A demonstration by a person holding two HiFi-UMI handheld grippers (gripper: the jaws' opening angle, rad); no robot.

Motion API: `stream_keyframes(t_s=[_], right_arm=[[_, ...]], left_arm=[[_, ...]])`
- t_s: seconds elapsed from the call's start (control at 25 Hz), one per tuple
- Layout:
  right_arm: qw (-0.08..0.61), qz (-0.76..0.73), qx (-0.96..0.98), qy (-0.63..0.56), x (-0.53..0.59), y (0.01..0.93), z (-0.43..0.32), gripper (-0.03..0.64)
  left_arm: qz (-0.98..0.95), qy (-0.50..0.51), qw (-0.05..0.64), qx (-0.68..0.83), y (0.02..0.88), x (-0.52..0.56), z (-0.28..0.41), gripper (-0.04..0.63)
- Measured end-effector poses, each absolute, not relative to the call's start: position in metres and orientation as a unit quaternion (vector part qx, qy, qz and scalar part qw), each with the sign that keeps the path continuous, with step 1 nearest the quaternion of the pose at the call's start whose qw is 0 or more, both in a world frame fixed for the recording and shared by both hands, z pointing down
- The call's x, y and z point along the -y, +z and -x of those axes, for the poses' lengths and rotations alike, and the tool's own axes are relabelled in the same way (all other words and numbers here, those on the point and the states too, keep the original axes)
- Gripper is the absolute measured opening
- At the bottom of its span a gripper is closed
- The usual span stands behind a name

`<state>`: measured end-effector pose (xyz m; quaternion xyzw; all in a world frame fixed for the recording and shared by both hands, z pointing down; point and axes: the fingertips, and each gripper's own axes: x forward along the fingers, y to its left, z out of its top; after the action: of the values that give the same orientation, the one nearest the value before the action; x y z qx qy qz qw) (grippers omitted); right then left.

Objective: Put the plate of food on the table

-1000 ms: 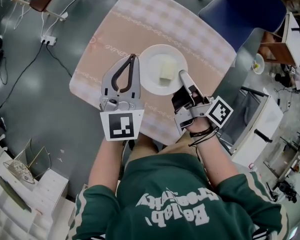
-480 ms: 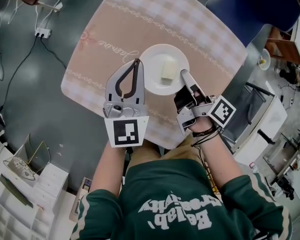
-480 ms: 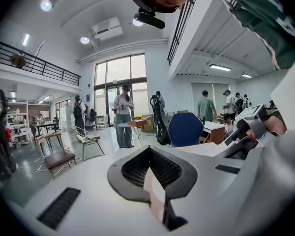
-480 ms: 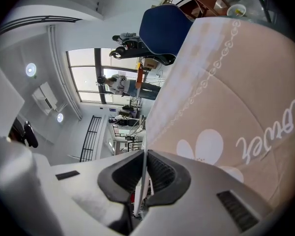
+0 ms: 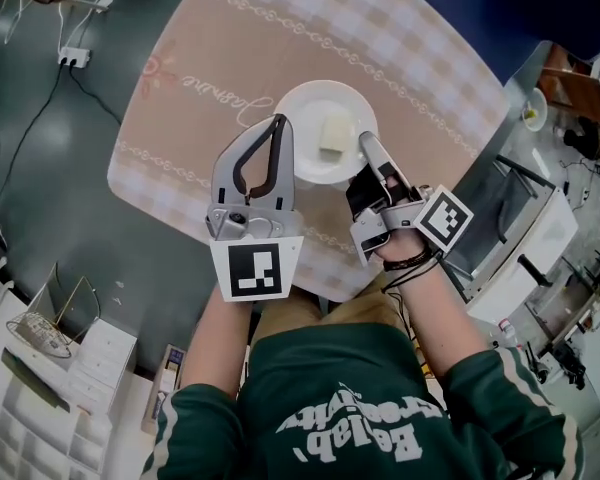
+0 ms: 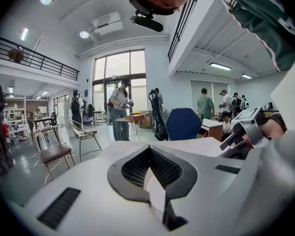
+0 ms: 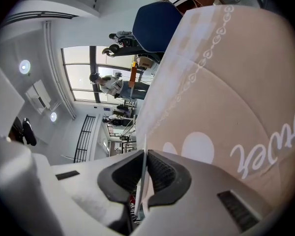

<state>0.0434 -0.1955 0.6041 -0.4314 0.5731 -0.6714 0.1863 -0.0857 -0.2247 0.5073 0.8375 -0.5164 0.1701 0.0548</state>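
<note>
A white plate (image 5: 305, 108) carrying a pale yellow block of food (image 5: 334, 132) is over the table (image 5: 230, 38), which has a beige checked cloth. My left gripper (image 5: 277, 126) is shut on the plate's left rim, and a white sliver of plate (image 6: 156, 193) shows between its pads. The right gripper (image 5: 365, 144) is shut on the right rim; the thin plate edge (image 7: 144, 168) runs between its pads, with the tablecloth (image 7: 236, 82) close behind. Whether the plate touches the cloth I cannot tell.
A blue chair (image 5: 520, 8) stands beyond the table's far right corner. White furniture (image 5: 525, 258) is at the right, a white shelf unit (image 5: 40, 388) at the lower left, a power strip (image 5: 75, 56) on the floor. Several people stand in the hall behind.
Both grippers and the plate have shifted a little farther in over the table. Both grips are unchanged.
</note>
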Motion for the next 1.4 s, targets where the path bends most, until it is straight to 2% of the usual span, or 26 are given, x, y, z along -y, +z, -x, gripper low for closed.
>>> stream_keyframes(t_s=[0.36, 0.64, 1.16, 1.28, 1.4], right_arm=[[0.180, 0.448, -0.559, -0.674, 0.191, 0.625, -0.050, 0.028], [0.124, 0.480, -0.570, -0.656, 0.193, 0.631, -0.057, 0.040], [0.083, 0.481, -0.603, -0.631, 0.195, 0.623, -0.056, 0.043], [0.075, 0.492, -0.586, -0.639, 0.187, 0.628, -0.060, 0.058], [0.083, 0.480, -0.593, -0.642, 0.185, 0.625, -0.054, 0.104]], left_arm=[[-0.836, 0.178, 0.071, 0.514, 0.530, 0.223, 0.084, 0.009], [-0.836, 0.176, 0.080, 0.514, 0.533, 0.226, 0.083, 0.009], [-0.841, 0.181, 0.067, 0.505, 0.529, 0.224, 0.075, 0.009], [-0.844, 0.179, 0.067, 0.501, 0.527, 0.222, 0.071, 0.009], [-0.846, 0.178, 0.069, 0.498, 0.527, 0.220, 0.069, 0.009]])
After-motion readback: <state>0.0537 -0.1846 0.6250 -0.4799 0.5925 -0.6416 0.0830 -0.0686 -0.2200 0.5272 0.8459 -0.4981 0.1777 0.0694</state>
